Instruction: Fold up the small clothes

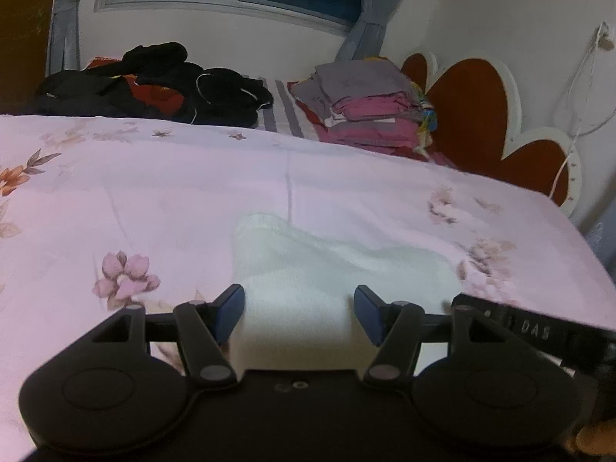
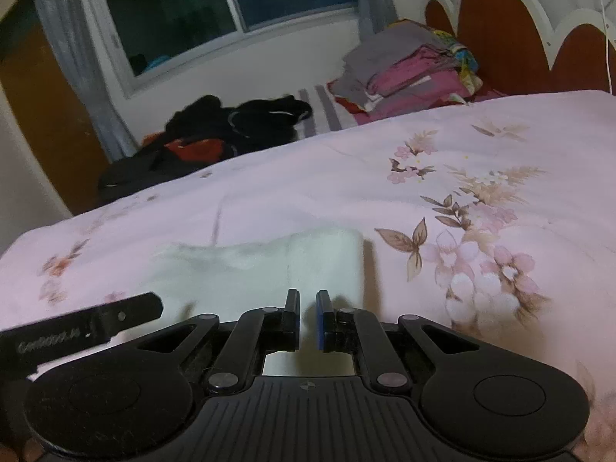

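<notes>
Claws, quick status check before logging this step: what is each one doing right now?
Left claw: open, straddling the white garment, gripping nothing.
Right claw: nearly closed over the garment's near edge; whether it pinches fabric cannot be told.

so the small garment (image 1: 308,269) is plain white, maybe a faint greenish tint in this light, no print I can make out. It's on a pale pink bedsheet (image 1: 192,192) with a flower pattern, pink blossoms with brown and tan leaves, one orange bloom at the left edge. Both grippers are black with blue pads (image 1: 231,310) on the fingertips. Further back there's a heap of black clothes (image 1: 173,84) with red-orange bits showing, and a folded stack (image 1: 369,104) in grey and magenta-pink. Grey and white stripes between them. Headboard (image 1: 473,107) is rusty red-brown with white trim
</notes>
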### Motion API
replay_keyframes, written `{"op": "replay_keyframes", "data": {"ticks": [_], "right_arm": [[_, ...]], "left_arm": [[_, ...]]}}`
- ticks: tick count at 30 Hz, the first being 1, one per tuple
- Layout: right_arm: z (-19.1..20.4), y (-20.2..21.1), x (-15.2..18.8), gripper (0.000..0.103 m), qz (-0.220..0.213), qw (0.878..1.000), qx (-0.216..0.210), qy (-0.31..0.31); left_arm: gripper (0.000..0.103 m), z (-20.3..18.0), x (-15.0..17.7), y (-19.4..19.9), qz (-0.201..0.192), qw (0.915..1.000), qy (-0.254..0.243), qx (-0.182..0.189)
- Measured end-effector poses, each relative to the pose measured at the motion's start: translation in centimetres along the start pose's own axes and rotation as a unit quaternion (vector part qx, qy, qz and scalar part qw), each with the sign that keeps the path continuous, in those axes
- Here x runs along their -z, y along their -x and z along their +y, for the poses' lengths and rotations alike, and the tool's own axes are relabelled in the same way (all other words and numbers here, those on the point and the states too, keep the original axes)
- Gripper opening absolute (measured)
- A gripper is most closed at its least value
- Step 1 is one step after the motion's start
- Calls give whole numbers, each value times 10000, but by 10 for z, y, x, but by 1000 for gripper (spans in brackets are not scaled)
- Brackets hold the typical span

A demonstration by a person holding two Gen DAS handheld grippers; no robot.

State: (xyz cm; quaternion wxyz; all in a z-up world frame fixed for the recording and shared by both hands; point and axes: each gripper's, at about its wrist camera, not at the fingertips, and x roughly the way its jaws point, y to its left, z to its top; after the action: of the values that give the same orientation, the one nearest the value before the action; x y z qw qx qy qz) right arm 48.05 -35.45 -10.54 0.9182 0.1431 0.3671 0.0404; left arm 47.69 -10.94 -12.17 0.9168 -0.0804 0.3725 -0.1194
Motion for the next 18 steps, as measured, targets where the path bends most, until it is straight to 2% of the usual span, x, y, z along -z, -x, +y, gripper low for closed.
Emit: {"op": "replay_keyframes", "data": {"ticks": [2,4,6,9,12,13,14,15,18], "right_arm": [[-2,-15,-2,8,-10,10000,84,43],[-4,-31,0,8,111,9996,211,169],[-7,-39,2,7,128,9992,276,270],[-7,-36,-1,8,171,9987,269,388],[-11,-20,-2,8,-64,9998,91,144],[-11,-20,1,11,-38,9998,92,172],[-9,-26,3,27,164,9991,217,327],[-7,-29,5,33,245,9983,325,416],[-8,-18,3,33,103,9992,301,259]], "left_arm": [[65,10,2,-16,225,9996,127,-138],[71,25,7,-27,444,9977,504,13],[72,33,8,-28,467,9962,720,112],[72,24,5,-22,382,9986,369,-6],[72,24,7,-16,388,9984,407,-6],[72,24,8,-15,404,9983,427,-5],[72,23,9,-14,411,9983,418,-2],[72,22,10,-13,404,9984,400,-11],[70,18,9,-9,384,9987,341,-23]]}}
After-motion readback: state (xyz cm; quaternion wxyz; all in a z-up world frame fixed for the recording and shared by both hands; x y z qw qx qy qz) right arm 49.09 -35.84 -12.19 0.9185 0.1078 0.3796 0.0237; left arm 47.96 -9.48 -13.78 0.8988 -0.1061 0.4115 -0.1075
